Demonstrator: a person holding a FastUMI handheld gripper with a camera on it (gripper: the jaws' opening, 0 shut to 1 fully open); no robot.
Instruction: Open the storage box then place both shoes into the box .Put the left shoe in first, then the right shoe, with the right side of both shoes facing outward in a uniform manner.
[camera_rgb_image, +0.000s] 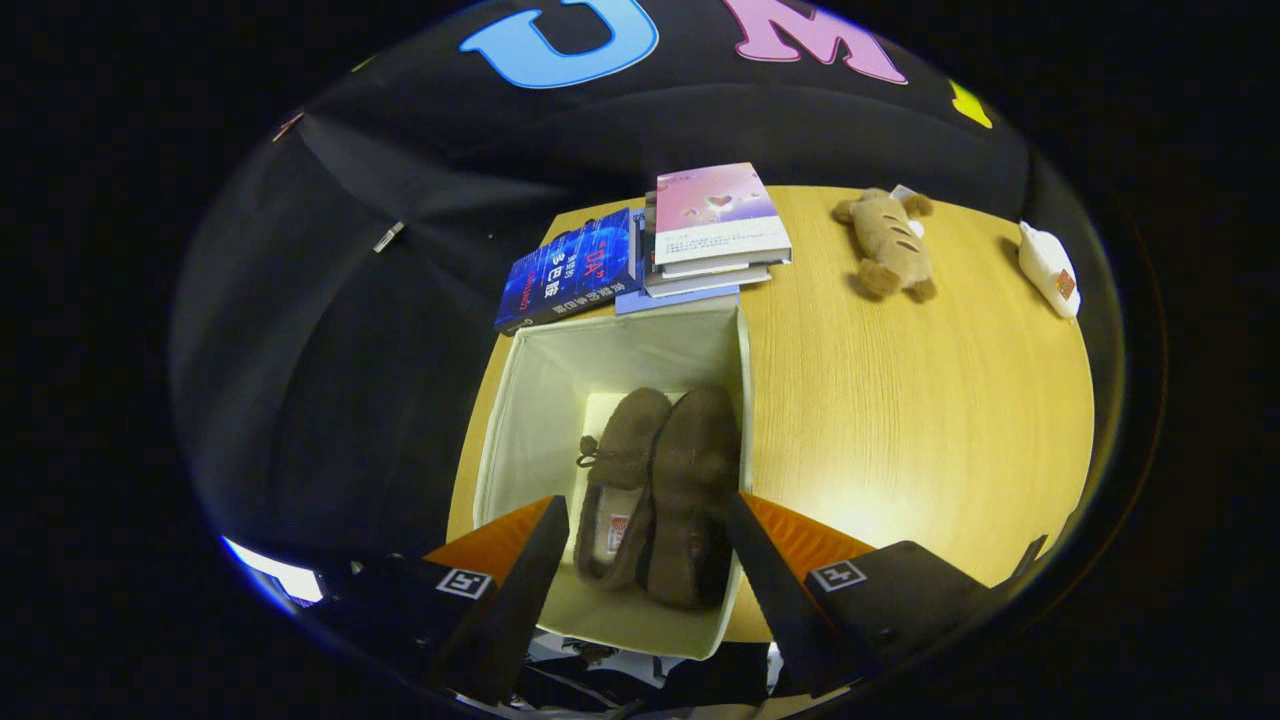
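An open cream fabric storage box (520, 400) stands on the wooden table, directly below my gripper (645, 510). Two brown slippers lie inside it, side by side on the box floor. The left one (615, 470) shows a small bow and its lining opening; the right one (693, 490) lies against the box's right wall. My gripper hangs above the box, open, its fingers (530, 570) spread wide with both shoes seen between them. Nothing is held.
Beyond the box, a stack of books (715, 230) and a blue book (570, 270) lie at the table's far edge. A plush toy (890, 250) and a white bottle (1048, 268) rest farther right. The wooden tabletop (900, 420) stretches right of the box.
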